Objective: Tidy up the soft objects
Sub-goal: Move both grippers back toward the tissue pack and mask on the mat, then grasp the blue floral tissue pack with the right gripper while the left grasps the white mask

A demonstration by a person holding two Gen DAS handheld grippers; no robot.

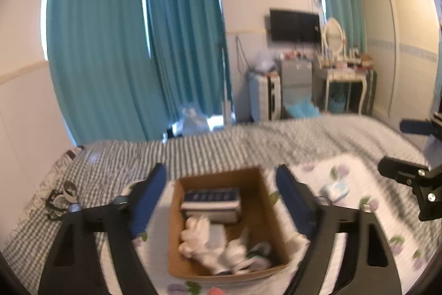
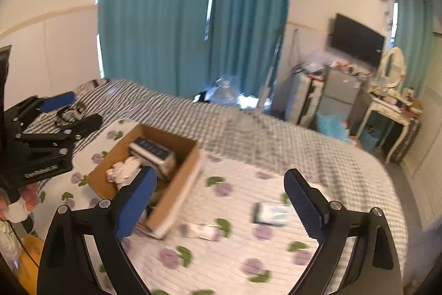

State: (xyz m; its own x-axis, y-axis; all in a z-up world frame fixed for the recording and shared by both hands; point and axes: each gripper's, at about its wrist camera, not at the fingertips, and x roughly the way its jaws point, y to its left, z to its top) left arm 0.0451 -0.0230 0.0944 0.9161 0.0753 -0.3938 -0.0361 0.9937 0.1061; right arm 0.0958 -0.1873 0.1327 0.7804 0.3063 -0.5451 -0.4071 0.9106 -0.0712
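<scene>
Both tongs hang above a bed, and neither holds anything: the left tongs (image 1: 221,198) stand wide apart, framing a cardboard box (image 1: 265,209) from above, while the right tongs (image 2: 221,201) are likewise spread over the flowered quilt (image 2: 221,253) to the right of that box. The box sits on the quilt as the collecting place, and it already holds a dark blue pack (image 1: 211,196) at its far end with crumpled white cloth pieces (image 1: 193,237) piled at the near end, apparently socks or rags, though blur makes that uncertain. Two soft things are not yet gathered: a pale blue-and-white packet (image 2: 272,213) lying flat between the right fingers in that view, and a small white bundle (image 2: 203,231) nearer the box's corner. The right tongs seem poised over these so that either can be pinched and carried left into the box; the left tongs likely wait above the box to steady it or tidy its contents. A strapped gadget (image 1: 62,198) lies on the checked bedspread (image 1: 210,148) at the far left, well apart from the work.
</scene>
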